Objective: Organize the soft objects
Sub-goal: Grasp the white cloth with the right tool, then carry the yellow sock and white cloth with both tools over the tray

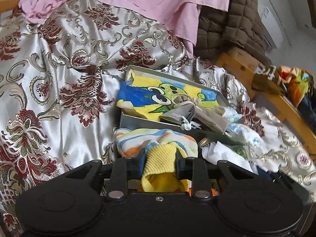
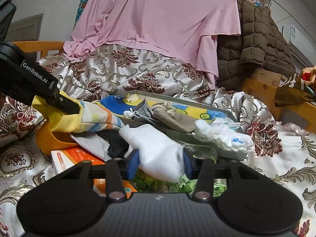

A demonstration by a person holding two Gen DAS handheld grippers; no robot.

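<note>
Your left gripper (image 1: pixel 159 159) had its jaws clamped on a yellow cloth (image 1: pixel 161 158), which bunched between the two pads and sagged back behind them toward the camera. Directly ahead of those jaws lay a striped cloth (image 1: pixel 156 139) in blue, orange and pale yellow, touching the yellow one. Beyond it, further ahead of the jaws, sat a shallow metal tray (image 1: pixel 138 118) on the bed's floral satin cover (image 1: pixel 59 69). Inside the tray lay a cartoon-print cloth (image 1: pixel 150 96), with a grey pouch (image 1: pixel 177 116) and a tan pouch (image 1: pixel 209 116) on top of it, toward the right of the jaws.

Your right gripper (image 2: pixel 161 165) had its jaws pressed against a white fabric piece (image 2: pixel 158 150) from both sides; the fabric ran forward and left from between the pads. Under and behind those jaws lay small green pieces (image 2: pixel 150 183), too blurred to name. To the left of the jaws lay an orange and white box (image 2: pixel 73 158), and an orange cup-like thing (image 2: pixel 49 140) beyond it. Ahead and to the right of the jaws, a crumpled white piece with blue marks (image 2: pixel 225 136) rested on the tray's near rim. Far ahead of both jaws hung a pink sheet (image 2: pixel 158 19), with a brown quilted jacket (image 2: pixel 254 49) to its right.
</note>
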